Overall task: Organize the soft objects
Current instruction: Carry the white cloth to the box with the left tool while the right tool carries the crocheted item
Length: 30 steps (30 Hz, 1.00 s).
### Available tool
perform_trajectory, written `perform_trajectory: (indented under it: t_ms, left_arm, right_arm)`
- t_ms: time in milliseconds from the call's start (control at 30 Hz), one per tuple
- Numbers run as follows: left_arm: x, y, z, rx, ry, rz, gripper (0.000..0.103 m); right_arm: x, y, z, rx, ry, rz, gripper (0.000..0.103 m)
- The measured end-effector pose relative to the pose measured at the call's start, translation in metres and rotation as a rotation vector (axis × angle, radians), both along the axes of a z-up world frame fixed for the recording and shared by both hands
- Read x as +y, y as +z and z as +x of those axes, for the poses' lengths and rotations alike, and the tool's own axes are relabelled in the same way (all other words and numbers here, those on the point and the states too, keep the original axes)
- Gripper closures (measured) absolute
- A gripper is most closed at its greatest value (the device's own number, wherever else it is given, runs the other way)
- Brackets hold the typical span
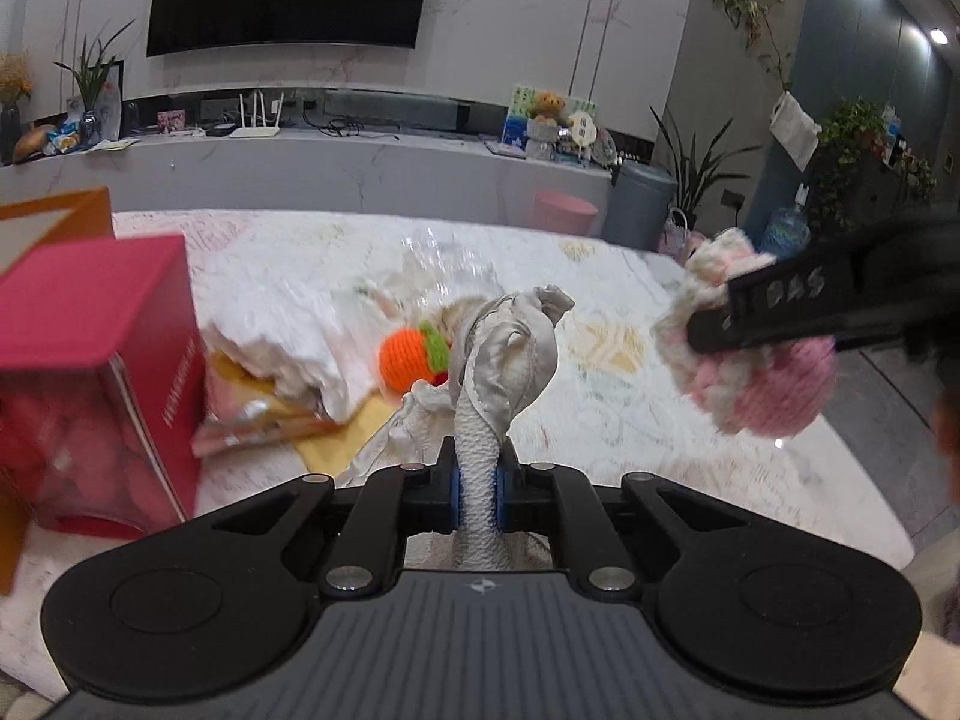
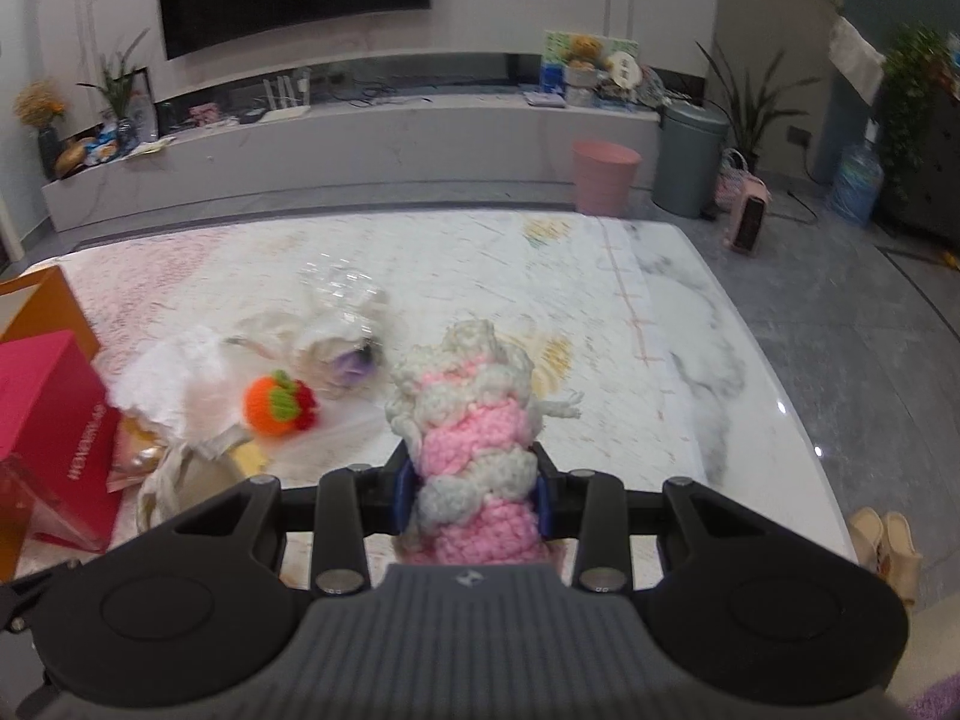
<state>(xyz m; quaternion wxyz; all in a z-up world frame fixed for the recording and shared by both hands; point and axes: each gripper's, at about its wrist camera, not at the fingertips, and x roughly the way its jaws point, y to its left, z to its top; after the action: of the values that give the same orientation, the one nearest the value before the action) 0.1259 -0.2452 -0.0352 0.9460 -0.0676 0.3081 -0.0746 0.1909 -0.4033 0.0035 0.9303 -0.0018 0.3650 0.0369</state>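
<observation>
In my left wrist view, my left gripper point(image 1: 477, 495) sits at the lower centre, pinched tight on a cream fabric bundle point(image 1: 510, 354) that rises to mid-frame; the orange knitted ball point(image 1: 408, 357) lies just left of it on the patterned table point(image 1: 600, 420); my right gripper point(image 1: 762, 312) enters from the right edge, clamped on the pink-and-white knitted piece point(image 1: 756, 372). In my right wrist view, my right gripper point(image 2: 477, 495) is closed narrow around that knitted piece point(image 2: 468, 426), centre frame; the red box point(image 2: 54, 426) stands at the left edge. I judge the risks thus: the silky bundle could slide through my pads; its trailing cloth could snag the clutter beside the box.
</observation>
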Motion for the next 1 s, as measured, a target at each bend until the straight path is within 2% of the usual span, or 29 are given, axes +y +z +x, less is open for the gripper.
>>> perform_trajectory:
  t_ms: [200, 333, 567, 667, 833, 1000]
  left_arm:
    - [0.022, 0.034, -0.008, -0.058, 0.042, -0.012, 0.092]
    - [0.048, 0.062, -0.014, -0.102, 0.081, -0.052, 0.092]
    - [0.098, 0.108, -0.033, -0.215, 0.115, -0.044, 0.092]
    - [0.127, 0.121, -0.041, -0.249, 0.136, -0.018, 0.092]
    - [0.176, 0.139, -0.054, -0.289, 0.167, 0.05, 0.092]
    - [0.221, 0.146, -0.059, -0.275, 0.202, 0.082, 0.091]
  right_arm:
    - [0.025, 0.018, -0.015, -0.048, 0.075, 0.001, 0.067]
    - [0.036, 0.036, -0.029, -0.109, 0.098, 0.024, 0.067]
    - [0.066, 0.075, -0.059, -0.225, 0.143, 0.008, 0.067]
    - [0.099, 0.094, -0.078, -0.296, 0.197, 0.009, 0.067]
    - [0.172, 0.117, -0.103, -0.345, 0.308, 0.035, 0.067]
    - [0.243, 0.124, -0.111, -0.344, 0.42, 0.077, 0.067]
